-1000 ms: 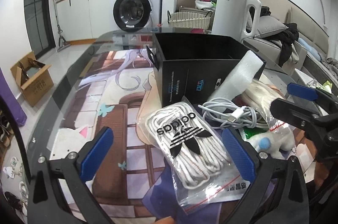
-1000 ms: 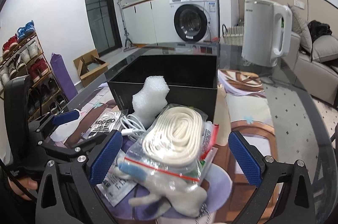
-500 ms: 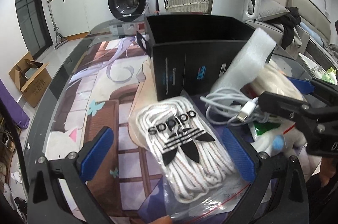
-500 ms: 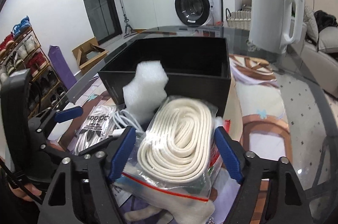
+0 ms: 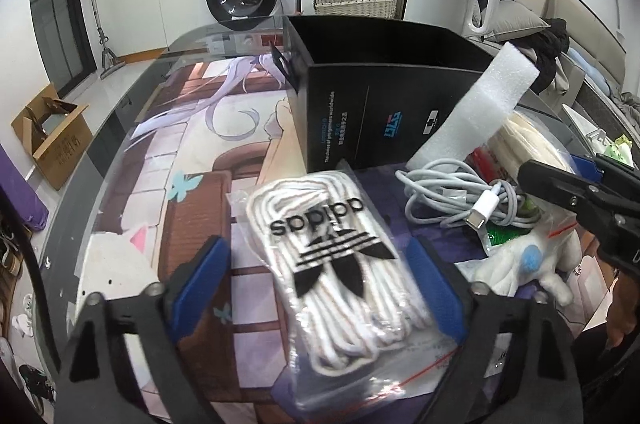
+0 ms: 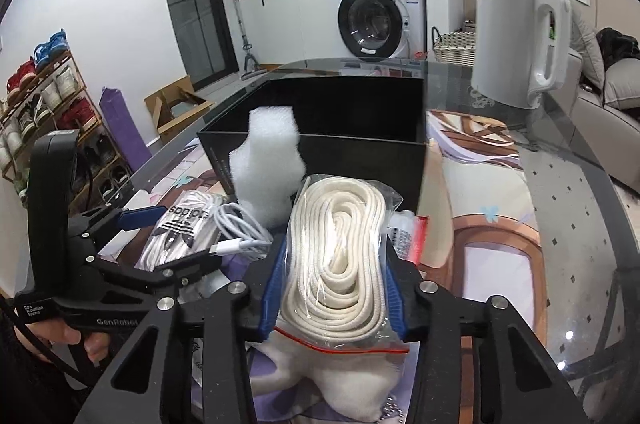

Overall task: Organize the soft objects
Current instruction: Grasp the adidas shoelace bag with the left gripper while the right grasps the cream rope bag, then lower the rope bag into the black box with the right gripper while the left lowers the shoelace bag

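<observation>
Two clear zip bags of coiled cord lie before an open black box on the glass table: flat cream lace and round white laces under an adidas logo, beside a crinkled foam strip, a grey cable and a fuzzy white plush. The right gripper pinches the cream bag between blue pads, while the left gripper hangs wide around the adidas bag, pads apart from it

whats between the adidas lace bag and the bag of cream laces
A coiled white charging cable lies between the adidas lace bag and the bag of cream laces, clearest in the right wrist view.
</observation>
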`<state>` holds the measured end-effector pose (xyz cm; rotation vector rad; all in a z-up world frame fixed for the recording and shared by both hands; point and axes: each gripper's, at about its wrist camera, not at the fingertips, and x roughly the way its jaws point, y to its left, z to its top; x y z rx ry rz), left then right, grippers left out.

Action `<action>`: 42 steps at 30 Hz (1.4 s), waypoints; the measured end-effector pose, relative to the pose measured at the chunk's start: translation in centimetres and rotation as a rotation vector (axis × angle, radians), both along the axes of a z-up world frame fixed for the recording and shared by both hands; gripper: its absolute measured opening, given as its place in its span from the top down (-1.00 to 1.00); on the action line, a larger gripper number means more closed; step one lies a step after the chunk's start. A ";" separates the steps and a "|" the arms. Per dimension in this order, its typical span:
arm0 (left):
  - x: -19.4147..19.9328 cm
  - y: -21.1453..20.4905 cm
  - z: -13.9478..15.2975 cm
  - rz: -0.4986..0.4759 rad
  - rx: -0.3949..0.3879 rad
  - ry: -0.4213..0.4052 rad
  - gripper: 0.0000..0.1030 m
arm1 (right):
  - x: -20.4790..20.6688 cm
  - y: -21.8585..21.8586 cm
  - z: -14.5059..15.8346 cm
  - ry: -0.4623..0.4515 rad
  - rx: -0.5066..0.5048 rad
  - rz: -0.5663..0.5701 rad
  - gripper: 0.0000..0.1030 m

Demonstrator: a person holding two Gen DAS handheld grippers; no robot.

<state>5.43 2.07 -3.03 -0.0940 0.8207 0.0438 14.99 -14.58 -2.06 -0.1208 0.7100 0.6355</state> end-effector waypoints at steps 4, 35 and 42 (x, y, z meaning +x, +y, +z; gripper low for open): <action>-0.4 0.1 0.2 -0.003 0.004 -0.015 -0.26 | -0.4 -0.8 0.4 -0.020 0.018 -0.007 0.20; -1.7 0.2 7.6 -0.063 -0.019 -0.254 0.25 | -2.1 -1.4 6.2 -0.196 0.099 0.019 0.25; 1.4 -0.5 9.7 -0.102 -0.014 -0.296 0.25 | 1.3 -0.4 7.9 -0.207 0.107 0.003 0.25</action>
